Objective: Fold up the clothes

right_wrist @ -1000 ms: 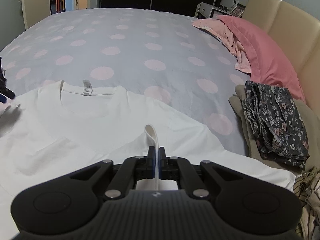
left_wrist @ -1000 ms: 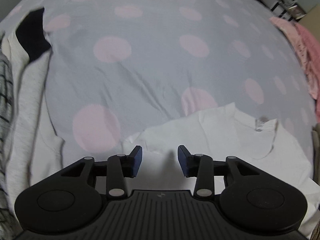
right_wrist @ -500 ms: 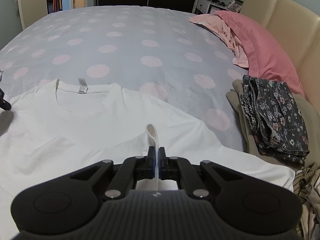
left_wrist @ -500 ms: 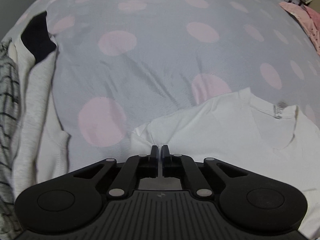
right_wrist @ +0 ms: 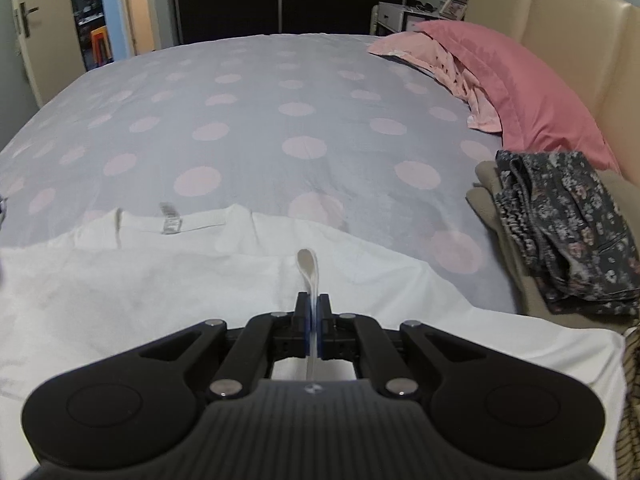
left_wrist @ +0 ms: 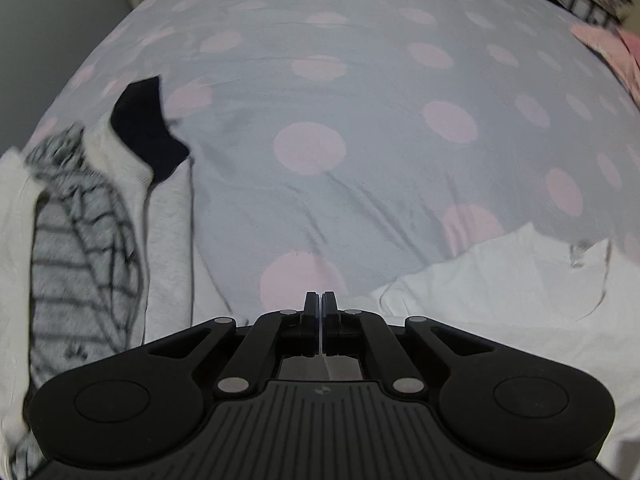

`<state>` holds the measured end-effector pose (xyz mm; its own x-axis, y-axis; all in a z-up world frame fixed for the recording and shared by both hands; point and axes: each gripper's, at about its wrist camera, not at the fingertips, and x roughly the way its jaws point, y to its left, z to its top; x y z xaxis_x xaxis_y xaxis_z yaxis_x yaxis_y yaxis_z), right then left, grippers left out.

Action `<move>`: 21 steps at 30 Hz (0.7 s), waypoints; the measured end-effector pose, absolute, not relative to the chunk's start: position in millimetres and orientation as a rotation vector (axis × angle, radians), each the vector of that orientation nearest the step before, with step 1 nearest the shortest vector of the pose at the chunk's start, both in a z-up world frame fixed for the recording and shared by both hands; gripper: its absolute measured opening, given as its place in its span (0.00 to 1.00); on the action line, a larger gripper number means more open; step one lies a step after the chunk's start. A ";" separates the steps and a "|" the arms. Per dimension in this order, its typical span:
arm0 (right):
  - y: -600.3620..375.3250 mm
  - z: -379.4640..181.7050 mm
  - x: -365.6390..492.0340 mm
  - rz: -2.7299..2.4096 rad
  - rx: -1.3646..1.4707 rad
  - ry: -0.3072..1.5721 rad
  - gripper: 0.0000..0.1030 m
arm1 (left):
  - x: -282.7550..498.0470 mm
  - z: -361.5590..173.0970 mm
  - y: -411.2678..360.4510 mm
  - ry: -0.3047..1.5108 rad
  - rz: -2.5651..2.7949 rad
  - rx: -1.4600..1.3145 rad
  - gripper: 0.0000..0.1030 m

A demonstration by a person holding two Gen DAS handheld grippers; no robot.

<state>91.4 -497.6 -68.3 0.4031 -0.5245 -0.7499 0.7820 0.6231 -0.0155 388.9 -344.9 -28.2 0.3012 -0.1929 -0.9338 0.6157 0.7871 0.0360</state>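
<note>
Left wrist view: the left gripper (left_wrist: 322, 308), jaws closed on white cloth, pinches the white T-shirt (left_wrist: 500, 292) near its left edge on the dotted bedspread (left_wrist: 320, 80).

Right wrist view: the right gripper (right_wrist: 313, 312) clamps a shirt fold; the garment lies mostly spread, collar far. Folding appears incomplete.

The left gripper (left_wrist: 322, 304), open a second ago, has clamped onto the white T-shirt (left_wrist: 500, 292) edge, and the shirt's near part has bunched up towards its collar.
</note>
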 end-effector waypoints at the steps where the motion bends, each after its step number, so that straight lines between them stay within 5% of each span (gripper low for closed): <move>1: -501.0 -73.9 96.4 -0.855 0.370 0.802 0.02 | 388.0 -34.3 -347.4 1.143 -0.560 0.438 0.00; 8: -528.3 -111.6 111.0 -0.879 0.376 0.840 0.05 | 387.0 -50.7 -340.5 1.103 -0.626 0.370 0.01; 12: -539.3 -114.0 94.9 -0.906 0.459 0.847 0.16 | 380.1 -36.7 -328.0 1.053 -0.671 0.351 0.15; 16: -550.2 -116.6 78.7 -0.929 0.546 0.853 0.17 | 359.5 -23.3 -308.5 1.018 -0.729 0.363 0.18; 21: -551.5 -127.0 58.0 -0.892 0.740 0.864 0.30 | 320.3 -22.3 -275.1 1.016 -0.809 0.395 0.26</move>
